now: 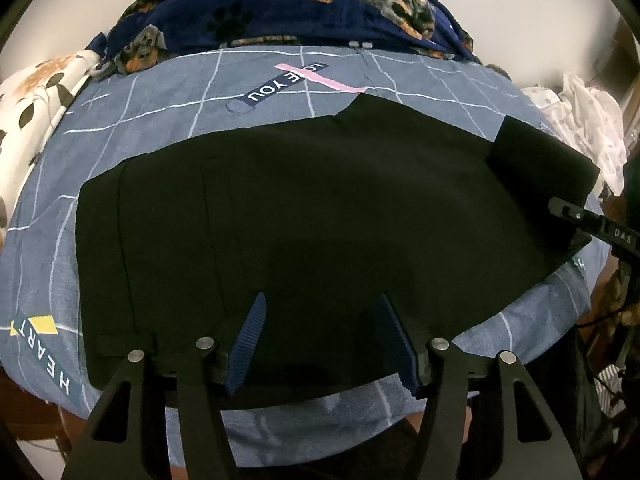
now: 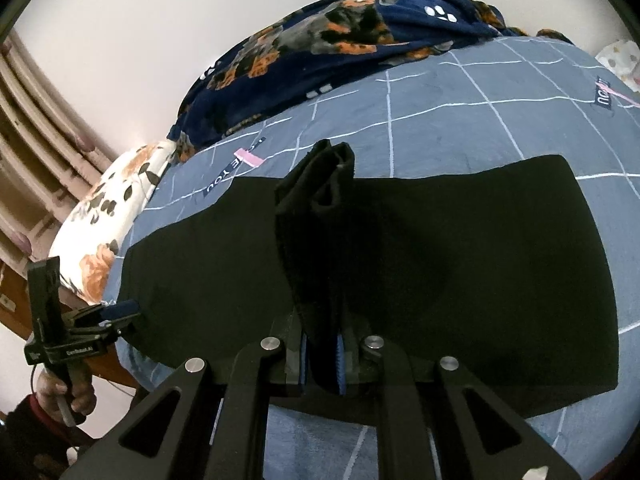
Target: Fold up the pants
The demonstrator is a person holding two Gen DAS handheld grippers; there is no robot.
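Left wrist view: the black pants [image 1: 304, 208] lie flat across the blue grid-patterned bedspread [image 1: 160, 104], one end doubled back at far right. The left gripper [image 1: 320, 336] hangs above them, fingers spread wide. The right gripper [image 2: 322, 364] pinches a lifted, bunched fold, probably the leg hems.

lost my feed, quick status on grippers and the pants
Left gripper open over the pants' near edge. Right gripper shut on lifted hem end. Black pants flat on bedsheet. Nothing in the way.
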